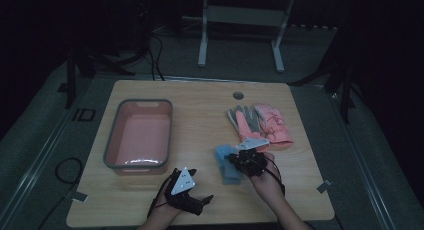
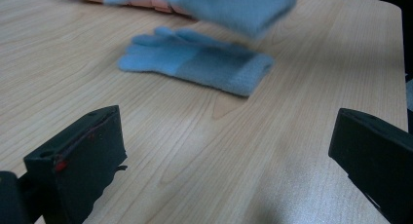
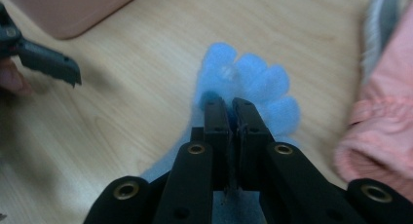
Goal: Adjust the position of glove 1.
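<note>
Jaws of the right gripper (image 3: 233,109) are seen pinched shut on a blue glove (image 3: 253,80) at lower centre of the right gripper view (lifted and blurred along the top of the left gripper view). A second blue glove (image 2: 195,63) is laid flat on the table (image 2: 204,151) at upper centre of that view, while the left gripper (image 1: 192,202), lower left of centre in the high view, is held wide open and empty.

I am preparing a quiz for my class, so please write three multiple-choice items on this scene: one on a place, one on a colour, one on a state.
1. The basin stands: A on the floor; B on the left part of the table; C on its right part.
2. The glove in the right gripper is: A blue; B green; C black.
3. The fingers of the left gripper are: A shut on a glove; B shut on the basin; C wide apart.
Answers: B, the high view shows it there; A, blue cloth sits between the shut fingers; C, bare wood shows between them.
</note>
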